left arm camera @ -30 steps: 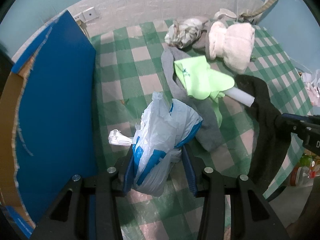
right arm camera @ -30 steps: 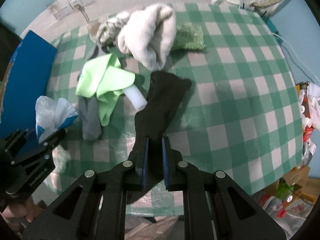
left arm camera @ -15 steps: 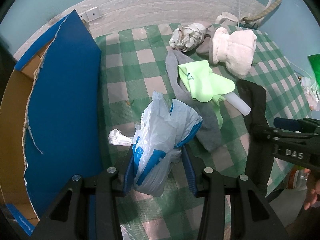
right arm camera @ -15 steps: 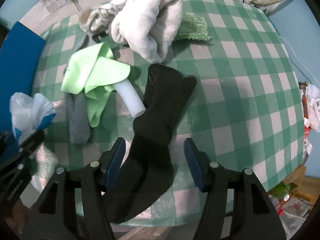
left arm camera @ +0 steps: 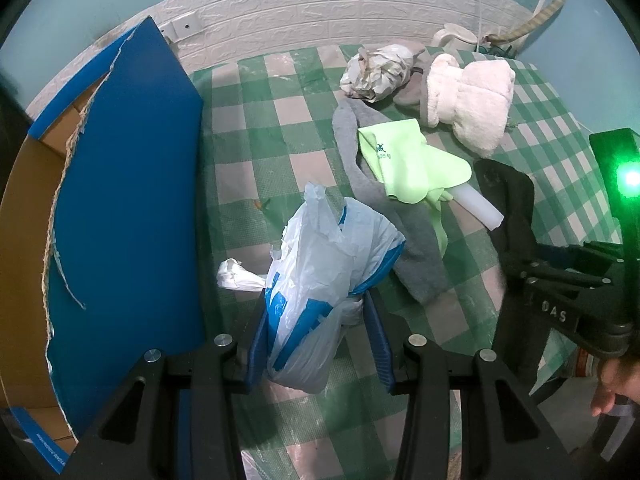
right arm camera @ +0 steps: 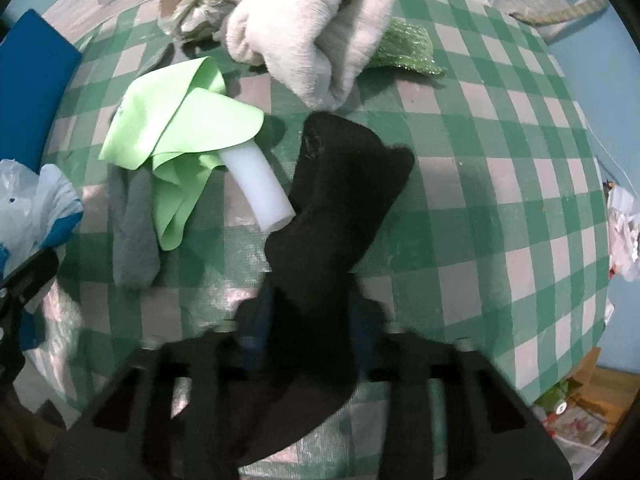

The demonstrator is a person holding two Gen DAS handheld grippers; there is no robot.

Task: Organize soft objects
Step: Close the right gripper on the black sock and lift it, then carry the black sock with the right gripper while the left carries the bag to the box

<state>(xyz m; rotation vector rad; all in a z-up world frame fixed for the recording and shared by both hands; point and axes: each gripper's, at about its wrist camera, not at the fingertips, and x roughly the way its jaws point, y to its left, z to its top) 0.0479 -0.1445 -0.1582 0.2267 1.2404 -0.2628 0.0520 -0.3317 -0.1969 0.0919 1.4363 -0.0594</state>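
Left wrist view: the left gripper (left arm camera: 316, 328) is standing partly open, its blue pads pressing on either side of a white-and-blue plastic bag (left arm camera: 324, 280) that is resting on the green-checked tablecloth (left arm camera: 256, 152). A blue cardboard box (left arm camera: 120, 184) is standing just left of the bag. Beyond the bag, a grey sock (left arm camera: 416, 256) is lying under a lime-green cloth (left arm camera: 408, 164), from which a white tube (left arm camera: 480, 208) is protruding. Farther off, a white fluffy towel (left arm camera: 468, 100) and a crumpled patterned cloth (left arm camera: 376, 72) are lying near the wall. At right, the right gripper (left arm camera: 516, 260) is reaching onto a black sock (left arm camera: 508, 196), a hand (left arm camera: 616, 380) gripping its handle. Right wrist view: the right gripper (right arm camera: 308, 320) is pointing down over the near end of the black sock (right arm camera: 340, 200), its jaws having just been closing to a narrow gap with the sock between them; motion blur is making it hard to tell whether the pads are pressing the fabric. The tube (right arm camera: 260, 188) is touching the sock's left edge. A green scouring pad (right arm camera: 408, 52) is lying beside the towel (right arm camera: 316, 28).
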